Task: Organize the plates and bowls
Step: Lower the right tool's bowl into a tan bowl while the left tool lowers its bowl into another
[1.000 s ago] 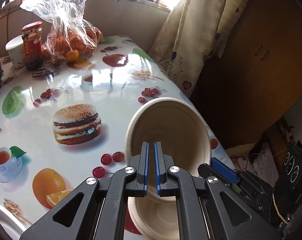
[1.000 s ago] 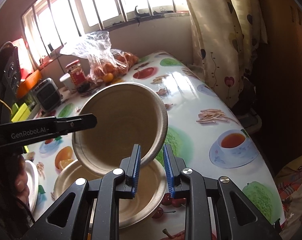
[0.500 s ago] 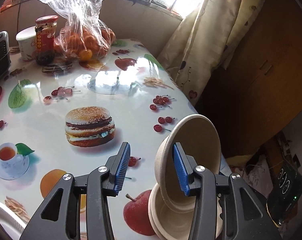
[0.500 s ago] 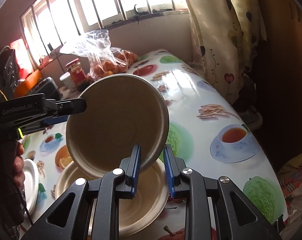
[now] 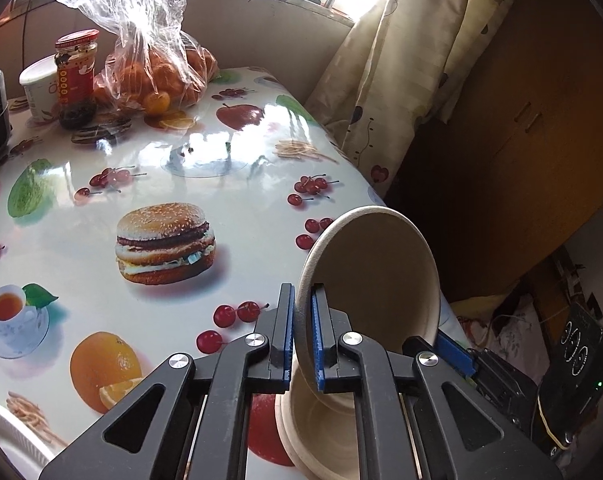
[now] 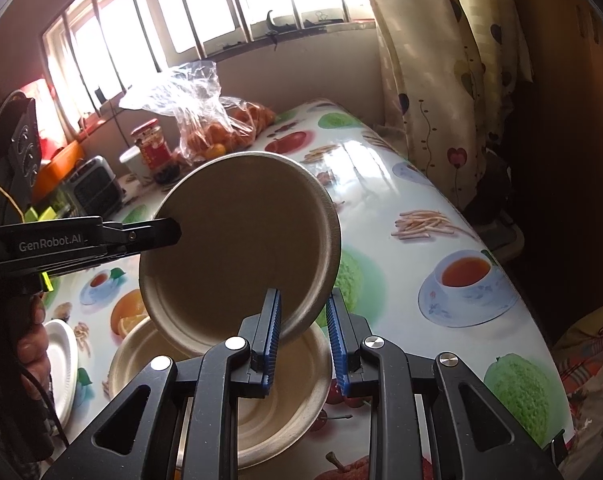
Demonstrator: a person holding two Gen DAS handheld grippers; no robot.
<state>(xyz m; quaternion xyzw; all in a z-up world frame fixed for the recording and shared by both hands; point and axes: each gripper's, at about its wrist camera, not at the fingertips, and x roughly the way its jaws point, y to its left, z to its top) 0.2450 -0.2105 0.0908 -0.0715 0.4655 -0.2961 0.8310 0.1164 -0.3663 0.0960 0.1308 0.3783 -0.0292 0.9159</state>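
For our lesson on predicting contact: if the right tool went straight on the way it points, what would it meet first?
The tilted bowl: its lower wall sits between the right tool's fingers. Just below lies a second bowl on the table, probably next, though depth is unclear.

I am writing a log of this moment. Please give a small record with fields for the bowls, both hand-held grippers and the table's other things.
tilted bowl: beige, lifted above the second bowl
second bowl: beige, upright on the table
left hand-held gripper: shut on the tilted bowl's rim
right hand-held gripper: shut on another part of that rim
white plate: on the table
bag of oranges: at the table's far end
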